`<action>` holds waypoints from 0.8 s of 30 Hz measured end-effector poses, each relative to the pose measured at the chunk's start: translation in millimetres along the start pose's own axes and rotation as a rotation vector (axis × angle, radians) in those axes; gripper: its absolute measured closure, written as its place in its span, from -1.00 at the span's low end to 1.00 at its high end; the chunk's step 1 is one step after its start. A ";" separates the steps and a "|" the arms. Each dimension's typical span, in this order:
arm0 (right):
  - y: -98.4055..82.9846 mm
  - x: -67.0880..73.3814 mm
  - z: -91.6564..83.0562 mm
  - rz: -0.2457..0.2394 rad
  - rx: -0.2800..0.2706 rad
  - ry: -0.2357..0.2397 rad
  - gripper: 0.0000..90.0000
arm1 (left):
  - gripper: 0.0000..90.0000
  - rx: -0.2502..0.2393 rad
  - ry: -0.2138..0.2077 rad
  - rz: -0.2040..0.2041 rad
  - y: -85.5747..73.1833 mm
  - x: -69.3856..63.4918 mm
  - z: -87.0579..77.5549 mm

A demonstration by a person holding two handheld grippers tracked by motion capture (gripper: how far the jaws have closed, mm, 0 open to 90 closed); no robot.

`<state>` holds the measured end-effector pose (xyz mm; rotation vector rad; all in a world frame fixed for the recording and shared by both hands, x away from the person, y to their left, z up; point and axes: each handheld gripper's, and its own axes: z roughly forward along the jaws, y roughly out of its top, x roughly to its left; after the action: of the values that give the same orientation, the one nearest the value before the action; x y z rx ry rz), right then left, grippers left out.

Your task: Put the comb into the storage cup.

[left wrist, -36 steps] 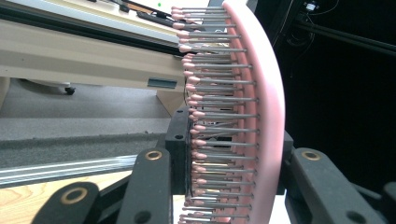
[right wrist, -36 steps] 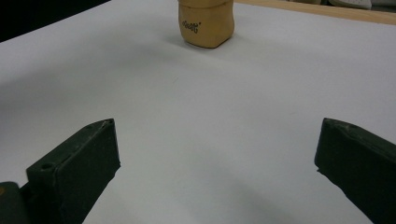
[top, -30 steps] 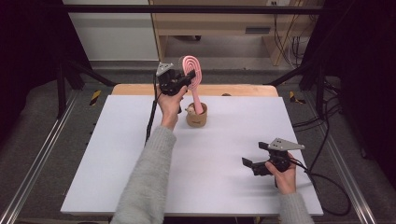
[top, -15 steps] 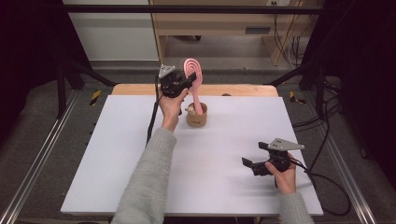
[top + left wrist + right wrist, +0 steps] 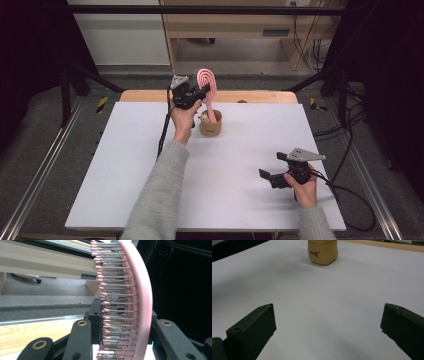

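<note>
While the left gripper [image 5: 200, 94] clamps the pink brush [image 5: 209, 87] by its head, the brush stands nearly upright with its handle down inside the tan cup [image 5: 210, 126], which sits on the white table [image 5: 125, 190] near the far edge. From the left gripper view, the brush [image 5: 140, 302] is seen edge-on between the black jaws, its grey, pink-tipped bristles [image 5: 112, 302] pointing to that view's left. Well apart, at the near right of the table, the right gripper [image 5: 267, 176] is held low over the bare surface with its jaws spread wide and nothing between them. Its own view looks across the table towards the cup [image 5: 322, 251].
</note>
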<state>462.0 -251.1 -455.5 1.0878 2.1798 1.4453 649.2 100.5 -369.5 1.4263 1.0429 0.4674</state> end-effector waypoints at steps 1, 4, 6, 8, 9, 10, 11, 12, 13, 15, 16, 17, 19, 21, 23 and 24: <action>0.0 0.2 0.0 0.002 0.000 0.001 -0.99 | 0.40 0.001 0.000 -0.002 -0.9 0.5 -0.1; 0.0 0.0 0.1 -0.001 0.000 -0.001 -0.99 | 0.40 0.001 0.000 -0.010 -4.4 2.7 -0.4; -0.1 0.1 0.3 0.000 -0.001 0.001 -0.99 | 0.40 0.002 0.000 -0.016 -7.0 4.2 -0.4; -0.2 0.1 0.7 0.000 -0.001 0.000 -0.99 | 0.40 0.006 0.001 -0.018 -8.7 5.3 -0.6; -0.2 0.1 0.8 -0.001 -0.001 0.000 -0.99 | 0.40 0.009 0.003 -0.020 -9.7 5.9 -0.5; -0.2 0.2 0.9 -0.001 -0.001 0.000 -0.99 | 0.40 0.009 0.002 -0.022 -10.4 6.2 -0.5; -0.2 0.2 0.9 -0.001 -0.002 0.000 -0.99 | 0.40 0.008 0.003 -0.025 -11.6 6.7 -0.6; -0.2 0.2 0.8 0.000 -0.002 0.000 -0.99 | 0.40 0.009 0.001 -0.026 -12.4 7.1 -0.6; -0.2 0.1 0.8 -0.001 -0.001 0.000 -0.99 | 0.40 0.011 0.002 -0.026 -13.0 7.5 -0.6; -0.2 0.3 0.9 0.000 -0.002 0.002 -0.99 | 0.40 0.012 0.003 -0.030 -14.7 8.7 -0.8; -0.3 0.2 0.9 0.000 -0.001 0.001 -0.99 | 0.40 0.014 0.005 -0.031 -15.9 9.4 -0.8; -0.3 0.3 0.9 0.000 -0.001 0.001 -0.99 | 0.40 0.017 0.005 -0.031 -17.0 10.1 -0.9; -0.3 0.0 0.9 -0.003 0.000 -0.001 -0.99 | 0.40 0.009 0.004 -0.038 -18.2 11.5 -1.8; -0.3 0.2 0.9 -0.001 -0.001 0.001 -0.99 | 0.40 0.008 0.002 -0.039 -18.3 12.1 -2.5; -0.3 0.2 1.1 -0.001 -0.001 0.000 -0.99 | 0.40 0.007 0.001 -0.040 -18.5 12.7 -3.5; -0.3 0.3 1.0 0.000 -0.001 0.002 -0.99 | 0.40 0.007 0.003 -0.040 -18.6 13.2 -4.1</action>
<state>462.3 -250.2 -456.2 1.0868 2.1799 1.4482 646.9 110.6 -390.2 1.4087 1.0742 0.4375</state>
